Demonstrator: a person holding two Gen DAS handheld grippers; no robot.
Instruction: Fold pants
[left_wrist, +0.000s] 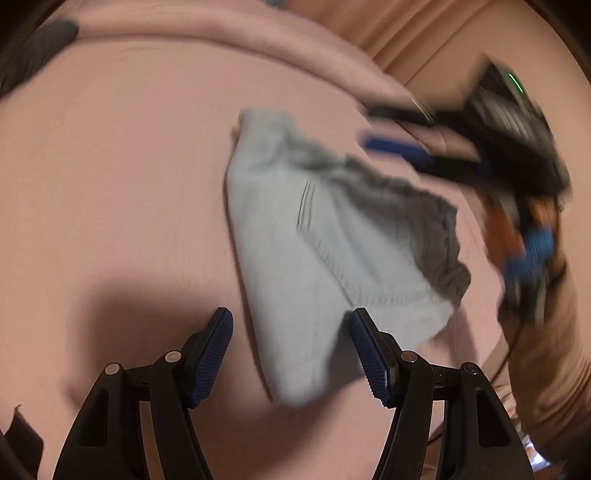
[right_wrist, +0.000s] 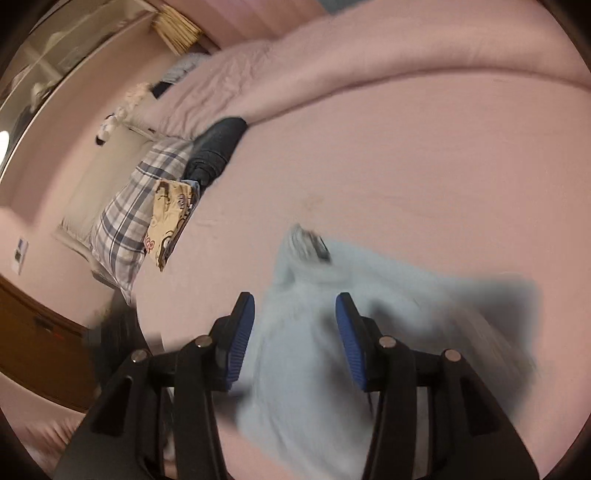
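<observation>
Hovering my left gripper (left_wrist: 291, 354) with jaws apart, gripping nothing, over the near corner of the pale grey, folded cotton pants (left_wrist: 325, 258) lying on the pink bedsheet (left_wrist: 110, 184); my right gripper (right_wrist: 295, 339) is released too, cloth between its pads; a careless snag here could drag the fold undone.

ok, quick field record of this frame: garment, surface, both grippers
garment: light grey pants, folded, darker waistband showing
surface: pink bed sheet
left gripper: open, over the pants' near edge, not gripping
right gripper: open, pants below it, blurred
clutter: plaid pillow, dark clothing at bed edge
</observation>
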